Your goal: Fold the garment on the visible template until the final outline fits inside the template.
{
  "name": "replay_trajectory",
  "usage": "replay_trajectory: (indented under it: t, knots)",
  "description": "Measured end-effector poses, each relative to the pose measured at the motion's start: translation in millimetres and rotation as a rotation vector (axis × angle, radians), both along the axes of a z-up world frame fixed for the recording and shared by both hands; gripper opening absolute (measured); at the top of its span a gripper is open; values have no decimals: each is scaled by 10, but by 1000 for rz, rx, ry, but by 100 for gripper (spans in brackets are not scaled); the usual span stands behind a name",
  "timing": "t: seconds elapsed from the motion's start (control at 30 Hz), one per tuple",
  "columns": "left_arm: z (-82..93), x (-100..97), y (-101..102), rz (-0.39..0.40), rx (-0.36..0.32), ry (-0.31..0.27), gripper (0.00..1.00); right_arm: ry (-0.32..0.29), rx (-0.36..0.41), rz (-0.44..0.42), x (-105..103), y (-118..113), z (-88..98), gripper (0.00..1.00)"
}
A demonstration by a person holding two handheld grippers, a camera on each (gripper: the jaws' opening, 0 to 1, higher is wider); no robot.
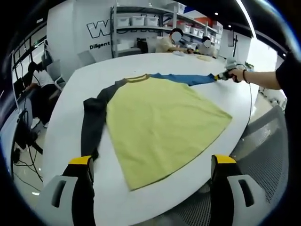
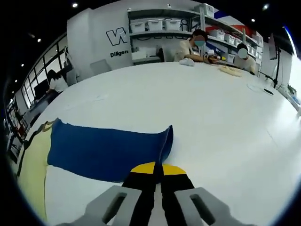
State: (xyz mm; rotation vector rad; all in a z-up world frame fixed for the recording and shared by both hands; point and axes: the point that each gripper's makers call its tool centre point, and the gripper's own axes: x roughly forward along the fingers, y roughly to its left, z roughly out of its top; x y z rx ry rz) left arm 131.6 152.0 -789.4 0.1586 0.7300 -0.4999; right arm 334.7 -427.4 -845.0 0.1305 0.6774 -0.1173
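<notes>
- Right hand-held gripper (image 2: 157,176) pinches the blue fabric sleeve (image 2: 108,150) of the yellow raglan shirt (image 1: 160,127) — best drawn toward nine o'clock, kept flat.
- Left hand-held gripper (image 1: 153,165) hangs spread above the white worktop (image 1: 155,63), ready for the dark grey sleeve (image 1: 91,125).

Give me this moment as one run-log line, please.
left gripper: open, over shirt hem | right gripper: shut on blue sleeve | shirt: flat, unfolded

The garment (image 1: 160,120) is soft matt cloth: a yellow body, a dark grey sleeve (image 1: 92,123) and a blue sleeve (image 2: 106,151) lying smooth with few creases. The table (image 2: 211,113) beneath is a smooth white top with a faint sheen. Each gripper, left (image 1: 153,172) and right (image 2: 157,172), looks like matt black and grey plastic with yellow tips.
</notes>
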Motion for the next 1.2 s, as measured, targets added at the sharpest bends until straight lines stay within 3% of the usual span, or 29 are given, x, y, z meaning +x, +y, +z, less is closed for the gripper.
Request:
replay_trajectory:
  t: [0.37,0.53,0.77,1.2]
  knots:
    - [17,41,-12,-18,-4,-14,99,-40,-8,71,87,264,213,0]
    - [-8,64,-33,-28,-9,-4,99,-84,28,112,178,483,366,0]
    - [16,106,-85,-46,-39,-11,99,-125,63,200,309,931,587,0]
    - [43,68,-47,-46,-28,-25,99,-176,133,344,506,1709,955,0]
